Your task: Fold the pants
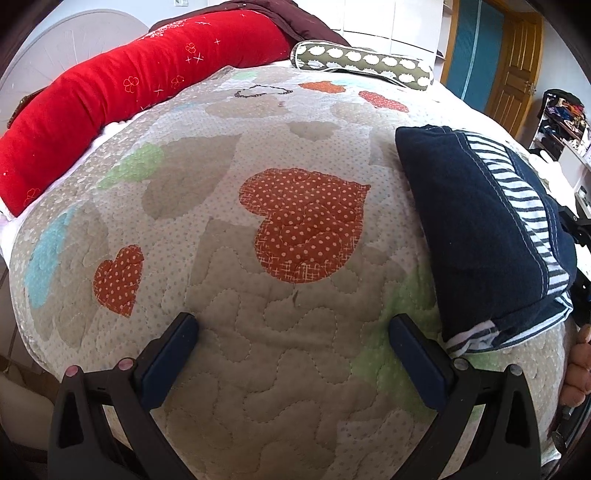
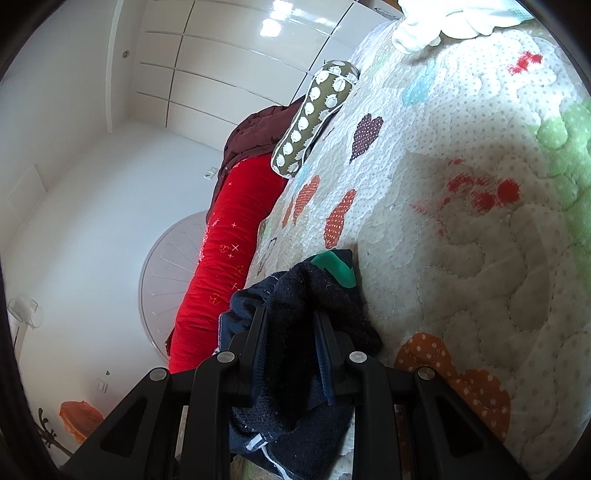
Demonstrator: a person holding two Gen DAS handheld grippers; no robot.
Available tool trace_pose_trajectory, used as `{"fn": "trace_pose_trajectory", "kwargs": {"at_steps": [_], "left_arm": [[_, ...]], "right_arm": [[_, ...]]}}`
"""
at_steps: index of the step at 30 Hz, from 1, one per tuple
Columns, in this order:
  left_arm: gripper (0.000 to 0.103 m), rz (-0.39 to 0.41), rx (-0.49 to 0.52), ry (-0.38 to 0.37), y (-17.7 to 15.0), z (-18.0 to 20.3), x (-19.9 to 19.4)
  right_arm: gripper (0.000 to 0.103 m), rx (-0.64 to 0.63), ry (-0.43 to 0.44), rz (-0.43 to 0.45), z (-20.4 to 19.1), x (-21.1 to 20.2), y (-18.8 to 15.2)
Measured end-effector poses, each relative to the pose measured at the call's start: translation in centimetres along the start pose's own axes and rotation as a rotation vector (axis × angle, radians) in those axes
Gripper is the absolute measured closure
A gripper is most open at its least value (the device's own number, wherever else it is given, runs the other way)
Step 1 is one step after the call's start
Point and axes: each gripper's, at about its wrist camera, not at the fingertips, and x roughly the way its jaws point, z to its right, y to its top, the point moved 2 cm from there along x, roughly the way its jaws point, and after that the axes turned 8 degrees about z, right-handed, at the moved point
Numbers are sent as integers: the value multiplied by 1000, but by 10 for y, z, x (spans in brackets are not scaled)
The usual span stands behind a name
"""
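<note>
The dark navy pants (image 1: 484,229), with a blue-and-white striped lining, lie folded in a thick bundle on the right side of the quilt (image 1: 280,369). My left gripper (image 1: 293,325) is open and empty, hovering over the quilt to the left of the bundle's near corner. In the right wrist view my right gripper (image 2: 290,325) is shut on a bunch of the dark navy pants fabric (image 2: 314,295), which has a green patch (image 2: 334,267). That view is rolled sideways.
A long red bolster (image 1: 129,99) and a green patterned bolster (image 1: 362,61) lie at the head of the bed. A dark maroon blanket (image 1: 280,11) sits behind them. A wooden door (image 1: 513,74) and shelves (image 1: 561,125) stand to the right.
</note>
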Motion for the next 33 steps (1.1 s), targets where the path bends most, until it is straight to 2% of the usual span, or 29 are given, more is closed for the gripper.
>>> {"fn": "trace_pose_trajectory", "kwargs": {"at_steps": [8,13,15,18,20,22,23,24,26,28,30,33], "left_arm": [[0,14,17,13,0,2,-1],[2,-36,0,-37,4,-4,-7],[9,-32,-51,-95,8,-13,-18],[10,0,-95,-170,17,-21,-35],[10,51,-94,-197,28,-27,-48],[10,61,-79,-228,39,-26,-48],[10,57,-71,-263,45,-24,-44],[10,44,-69,-291,49,-20,-39],[10,-6,-72,-387,59,-8,-21],[10,-62,-69,-470,65,7,0],[10,-122,-43,-544,70,28,26],[11,-154,-49,-557,73,46,43]], "right_arm": [[78,0,15,5,0,-5,-1],[78,1,16,4,0,-5,-2],[78,2,18,4,0,-5,-2],[77,6,20,-6,-1,-5,-2],[77,36,25,-57,0,-3,0],[77,90,14,-136,1,-5,6],[75,87,-3,-127,-2,-14,9],[70,53,-23,-103,-8,-21,11],[42,-63,-107,-60,-21,-35,13],[41,-123,-161,-65,-26,-35,9],[41,-128,-163,-110,-26,-23,5],[41,-169,-200,-133,-32,0,-1]]}}
